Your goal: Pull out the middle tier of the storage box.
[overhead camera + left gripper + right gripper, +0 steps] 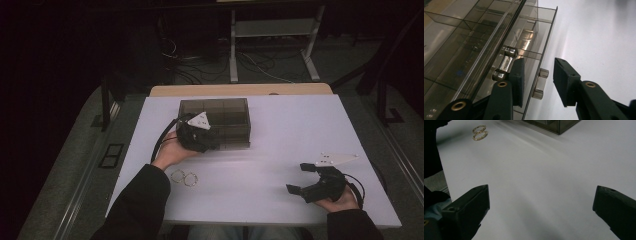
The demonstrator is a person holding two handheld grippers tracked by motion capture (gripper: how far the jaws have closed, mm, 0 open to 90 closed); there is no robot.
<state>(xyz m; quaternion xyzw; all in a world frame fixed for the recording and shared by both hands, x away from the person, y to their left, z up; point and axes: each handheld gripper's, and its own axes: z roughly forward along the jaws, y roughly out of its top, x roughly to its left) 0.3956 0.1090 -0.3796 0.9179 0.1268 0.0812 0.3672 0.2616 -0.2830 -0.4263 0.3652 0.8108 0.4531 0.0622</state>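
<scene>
**Left jaws straddle the drawer handle of the smoked box**

The left gripper (200,136) sits at the near front of the smoked acrylic drawer box (220,114), which stands on the white desk (300,130) towards its far edge, left of centre. In the left gripper view a small clear drawer handle (541,83) stands out from the front panel of a drawer (541,37) that is already slid partly out. The jaws bracket this handle: one pad (517,80) lies on the box side of the panel, the other (564,80) hangs on the open desk side, with a visible gap to the handle. So the jaws are part open and grip nothing yet (no pad presses on the handle). A second, matching handle (505,63) belongs to the drawer above.

The handle's long axis runs along the drawer front, roughly in line with the jaws' own length as that view shows it, so the pads face its two broad sides. The likely step is a pinch, followed by a pull or push along the drawer's travel.

The right gripper (305,180) rests on the near right of the desk with its jaws wide apart and empty, well apart from the box. Two gold hoop earrings (183,177) lie on the desk beside the left forearm, much nearer the left hand than the right.
</scene>
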